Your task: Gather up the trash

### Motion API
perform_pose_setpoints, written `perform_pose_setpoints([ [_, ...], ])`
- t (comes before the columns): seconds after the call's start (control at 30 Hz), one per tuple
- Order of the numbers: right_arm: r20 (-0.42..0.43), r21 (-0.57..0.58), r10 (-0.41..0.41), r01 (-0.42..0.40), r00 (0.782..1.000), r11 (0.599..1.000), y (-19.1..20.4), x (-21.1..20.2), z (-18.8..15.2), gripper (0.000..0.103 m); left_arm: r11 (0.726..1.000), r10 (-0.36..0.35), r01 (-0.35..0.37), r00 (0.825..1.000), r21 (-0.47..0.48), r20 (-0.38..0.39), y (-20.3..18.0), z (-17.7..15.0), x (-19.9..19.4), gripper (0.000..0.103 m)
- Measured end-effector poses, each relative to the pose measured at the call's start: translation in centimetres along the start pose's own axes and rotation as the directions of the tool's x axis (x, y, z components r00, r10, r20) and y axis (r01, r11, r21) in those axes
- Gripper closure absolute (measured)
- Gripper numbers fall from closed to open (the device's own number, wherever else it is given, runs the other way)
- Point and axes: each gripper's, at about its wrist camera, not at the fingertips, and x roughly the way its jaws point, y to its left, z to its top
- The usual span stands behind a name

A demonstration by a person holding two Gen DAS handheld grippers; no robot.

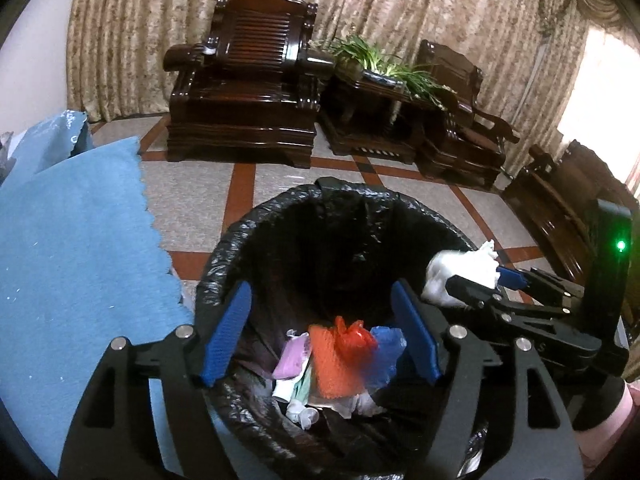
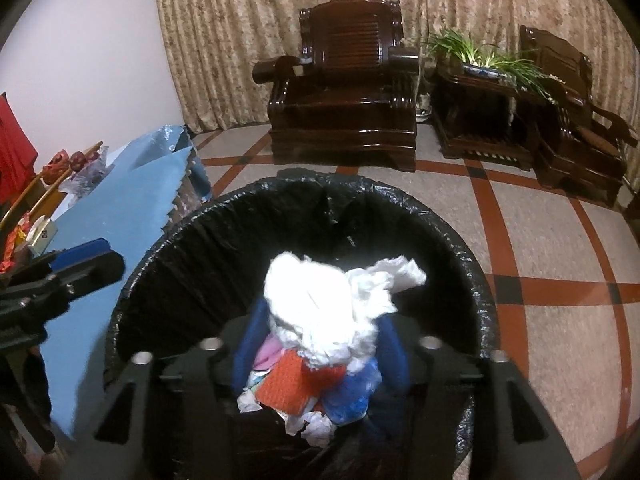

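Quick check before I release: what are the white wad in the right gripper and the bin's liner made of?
The white wad looks like crumpled tissue or paper towel: matte, soft, with torn, fuzzy edges. The bin liner looks like thin black plastic film: glossy, wrinkled, folded over the rim. The right gripper holds the wad above the trash inside.

Dim room, blown-out window (image 1: 592, 92) glare at right, fisheye-bent edges, slight blur

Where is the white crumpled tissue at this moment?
The white tissue is held in the right gripper, above the open bin with the black bag. In the left wrist view it is at the bin's right rim.
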Motion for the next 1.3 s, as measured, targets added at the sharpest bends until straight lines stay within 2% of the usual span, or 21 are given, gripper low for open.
perform_pose_setpoints([
  [0.03,0.005,0.000,-0.001,0.001,1.000,1.000,0.0,-0.1,0.0,0.029,1.000,0.005,-0.005,1.000,-0.004,0.002,0.2,0.0,-0.2,0.027],
  [0.1,0.015,0.001,-0.010,0.010,1.000,1.000,0.2,-0.5,0.1,0.015,1.000,0.021,-0.021,1.000,-0.009,0.010,0.5,-0.1,-0.8,0.022],
  [0.17,0.020,0.001,-0.005,0.005,1.000,1.000,0.2,-0.6,0.3,0.015,0.999,0.030,-0.029,0.999,-0.013,0.015,0.8,-0.1,-1.3,0.020],
  [0.33,0.033,-0.010,0.010,-0.010,0.999,1.000,1.2,-1.9,0.5,0.007,0.998,0.062,-0.061,0.998,-0.021,0.029,1.0,-0.1,-3.2,0.013],
  [0.57,0.047,-0.003,0.039,-0.039,0.998,0.999,2.5,-4.2,1.0,0.006,0.995,0.097,-0.095,0.995,-0.041,0.038,1.2,-0.5,-6.4,0.011],
  [0.67,0.062,-0.022,0.056,-0.055,0.997,0.998,3.4,-5.5,1.5,0.006,0.992,0.126,-0.124,0.991,-0.037,0.047,1.1,-0.8,-8.0,0.008],
  [1.03,0.102,-0.084,0.110,-0.102,0.989,0.991,6.8,-10.1,1.8,0.006,0.979,0.197,-0.191,0.974,-0.066,0.109,0.9,-1.5,-13.9,0.007],
  [1.3,0.128,-0.106,0.125,-0.112,0.984,0.988,8.2,-12.7,1.7,0.006,0.977,0.211,-0.202,0.966,-0.075,0.148,0.0,-1.5,-17.1,0.006],
])
